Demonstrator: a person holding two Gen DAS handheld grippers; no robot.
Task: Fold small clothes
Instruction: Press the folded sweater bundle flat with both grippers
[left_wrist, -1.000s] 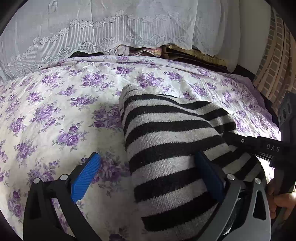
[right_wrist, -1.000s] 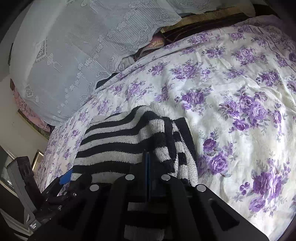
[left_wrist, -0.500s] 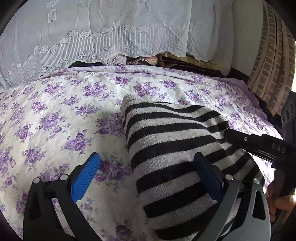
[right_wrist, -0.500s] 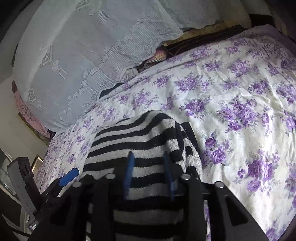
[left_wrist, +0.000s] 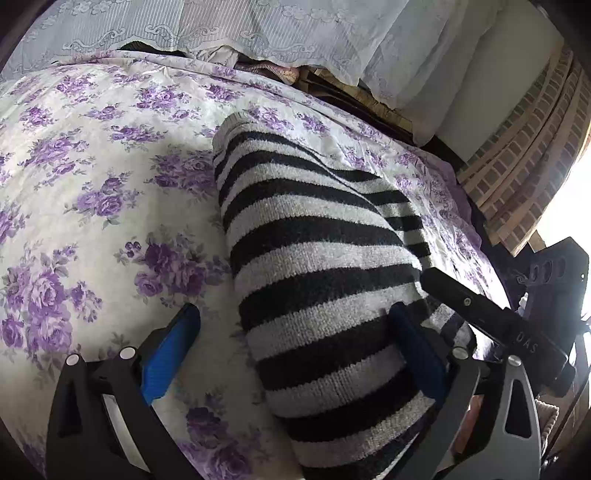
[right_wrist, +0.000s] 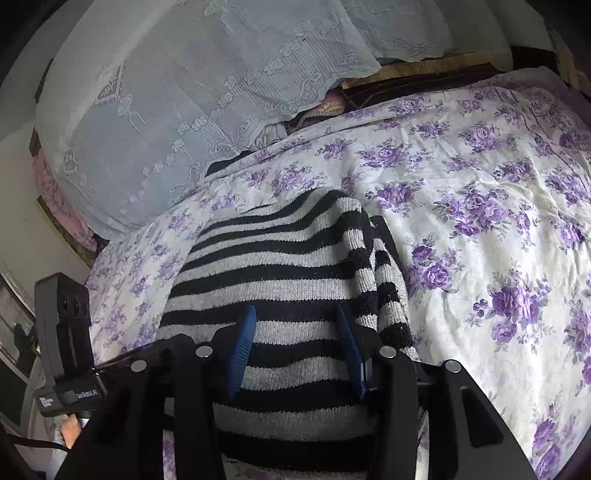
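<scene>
striped sweater (right_wrist: 273, 291) lies folded on the floral bedspread (right_wrist: 480, 206), below the lace curtain (right_wrist: 177, 96). right gripper (right_wrist: 295, 347) fingers have just been opening, part-spread over the sweater, pads clear. left gripper (left_wrist: 295, 354) fingers wide, straddling the sweater's left edge.

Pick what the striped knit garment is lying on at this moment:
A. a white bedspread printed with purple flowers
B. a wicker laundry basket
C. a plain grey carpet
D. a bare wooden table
A: the black-and-white striped garment lies folded on the white bedspread with purple flowers, which shows on either side of it in both wrist views.
</scene>
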